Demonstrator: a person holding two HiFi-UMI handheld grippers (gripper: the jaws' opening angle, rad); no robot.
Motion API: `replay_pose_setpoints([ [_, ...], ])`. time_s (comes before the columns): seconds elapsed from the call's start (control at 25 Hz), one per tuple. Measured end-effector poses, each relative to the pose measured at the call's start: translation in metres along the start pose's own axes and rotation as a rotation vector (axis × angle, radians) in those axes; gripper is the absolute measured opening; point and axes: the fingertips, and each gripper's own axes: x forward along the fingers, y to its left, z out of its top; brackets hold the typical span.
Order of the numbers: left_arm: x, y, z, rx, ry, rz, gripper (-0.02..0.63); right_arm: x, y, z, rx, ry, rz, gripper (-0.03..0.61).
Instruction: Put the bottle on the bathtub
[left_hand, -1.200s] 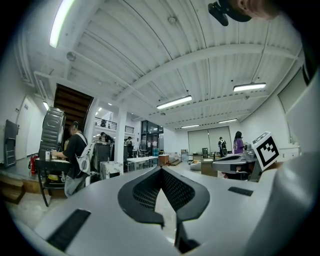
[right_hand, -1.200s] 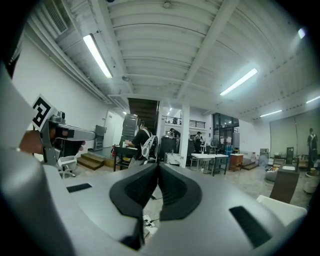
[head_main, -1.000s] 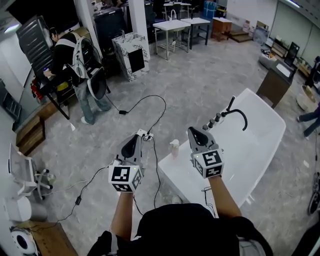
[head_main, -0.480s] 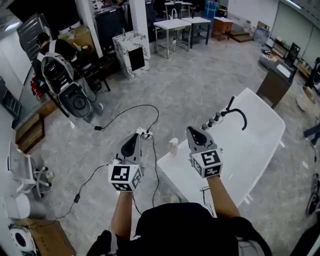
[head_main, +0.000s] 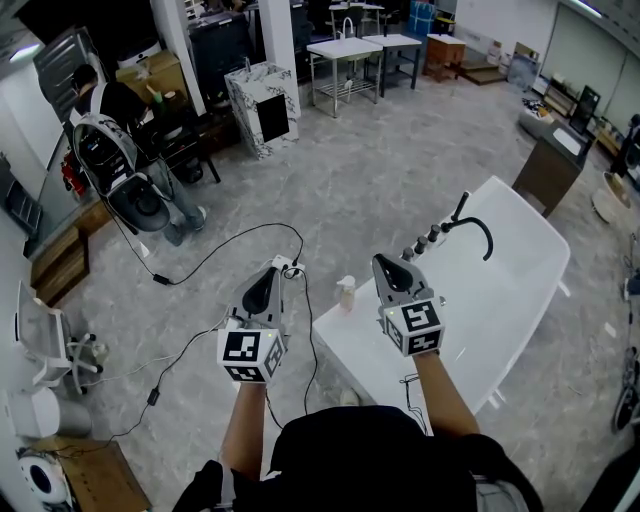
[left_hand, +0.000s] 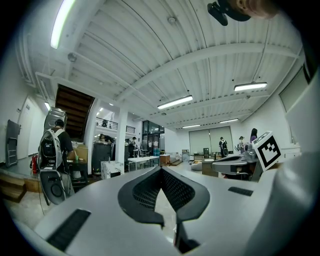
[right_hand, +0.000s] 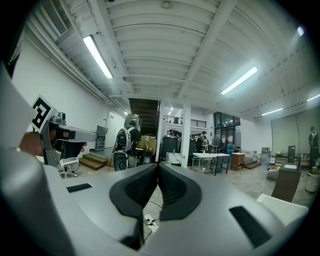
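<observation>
A small pale bottle (head_main: 346, 292) stands upright on the near left corner of the white bathtub (head_main: 500, 290), which has a black faucet (head_main: 470, 225) on its far rim. My left gripper (head_main: 271, 271) is held level over the floor, left of the bottle and apart from it, jaws shut and empty. In the left gripper view its jaws (left_hand: 161, 169) meet at the tip. My right gripper (head_main: 381, 259) hovers over the tub's rim just right of the bottle, also shut on nothing. The right gripper view shows its jaws (right_hand: 158, 164) closed together.
A white power strip (head_main: 285, 268) with a black cable (head_main: 230, 245) lies on the floor ahead of the left gripper. A person with a backpack (head_main: 115, 150) stands at the back left. A marbled cabinet (head_main: 262, 110) and white tables (head_main: 345, 50) stand farther back.
Both grippers and the bottle stay where they were. The person at the back left has turned and shifted, and the floor cable's loose end has dragged leftward.
</observation>
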Motion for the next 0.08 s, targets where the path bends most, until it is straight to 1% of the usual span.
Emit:
replay_pose_setpoints([
  [0.08, 0.0004, 0.0002, 0.0014, 0.000, 0.001, -0.001, 0.014, 0.0004, 0.0001, 0.0014, 0.001, 0.002, 0.000, 0.025],
])
